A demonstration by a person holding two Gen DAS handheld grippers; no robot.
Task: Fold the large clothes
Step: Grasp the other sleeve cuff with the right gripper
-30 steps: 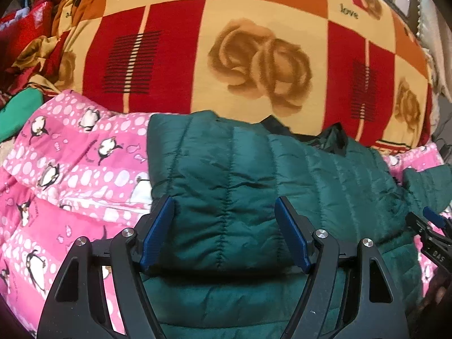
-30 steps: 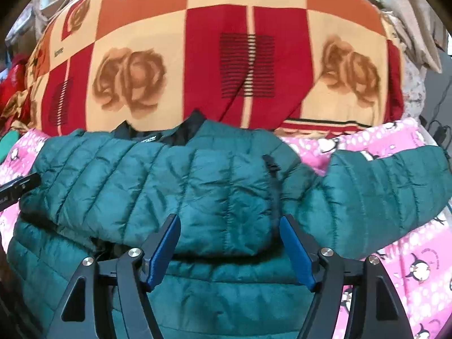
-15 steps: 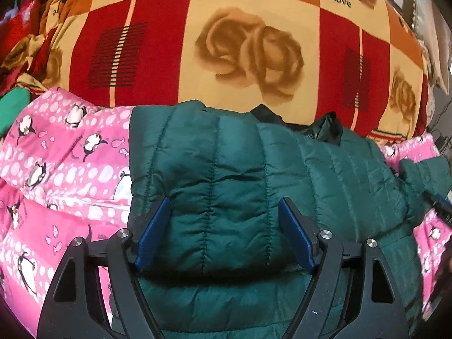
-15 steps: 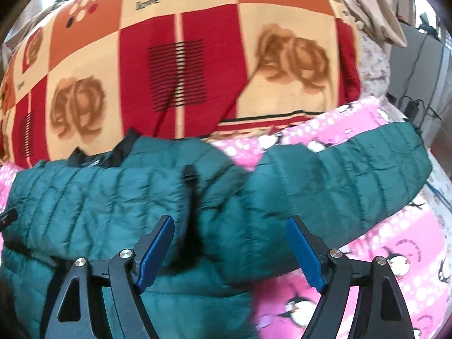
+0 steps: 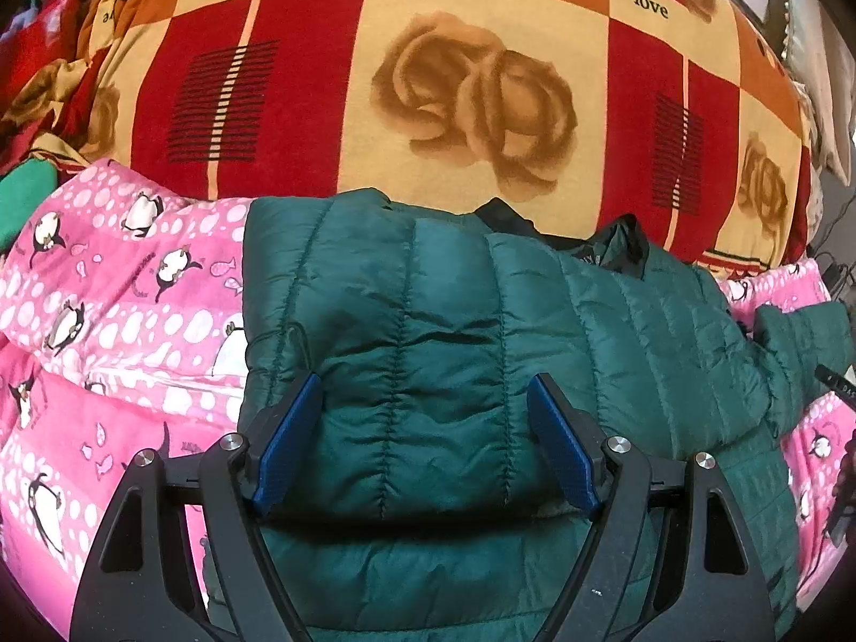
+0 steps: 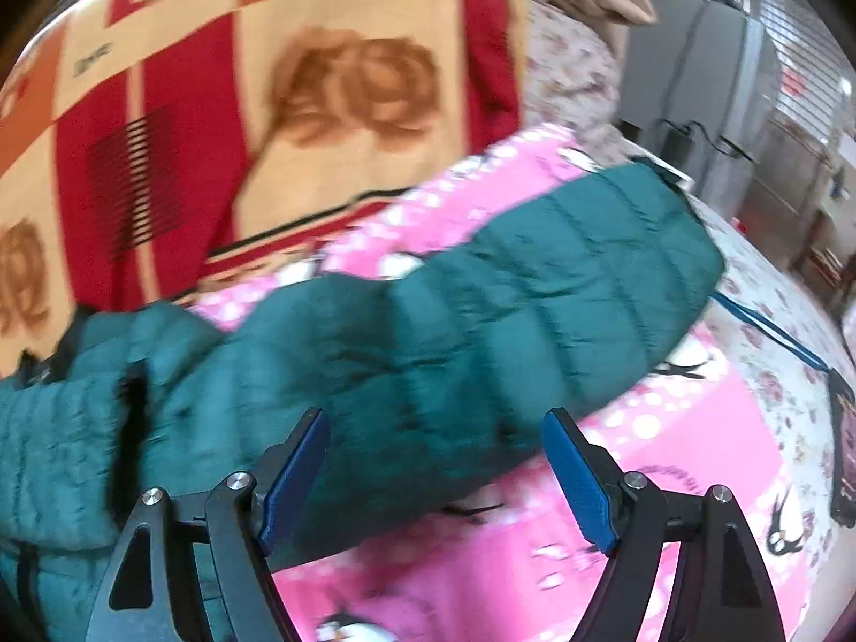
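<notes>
A dark green puffer jacket [image 5: 455, 321] lies on the bed, its left side folded in over the body. My left gripper [image 5: 425, 382] hovers open just above that folded panel, its blue pads on either side of a quilted section without pinching it. In the right wrist view the jacket's right sleeve [image 6: 508, 294] stretches out to the right across the pink quilt. My right gripper [image 6: 434, 417] is open over the sleeve's lower edge near the shoulder, with nothing gripped. The black collar lining [image 5: 615, 246] shows at the jacket's top.
A pink penguin-print quilt [image 5: 107, 321] lies under the jacket. A bulky red, orange and cream rose blanket [image 5: 481, 80] rises behind it. Right of the sleeve are a floral sheet [image 6: 776, 374], a blue cord [image 6: 770, 331] and a dark flat object [image 6: 842, 444]. Grey furniture [image 6: 695, 80] stands beyond.
My right gripper has swung to the right, from over the jacket's body to over the outstretched sleeve, with a roll of the wrist. The left gripper has stayed over the folded panel.
</notes>
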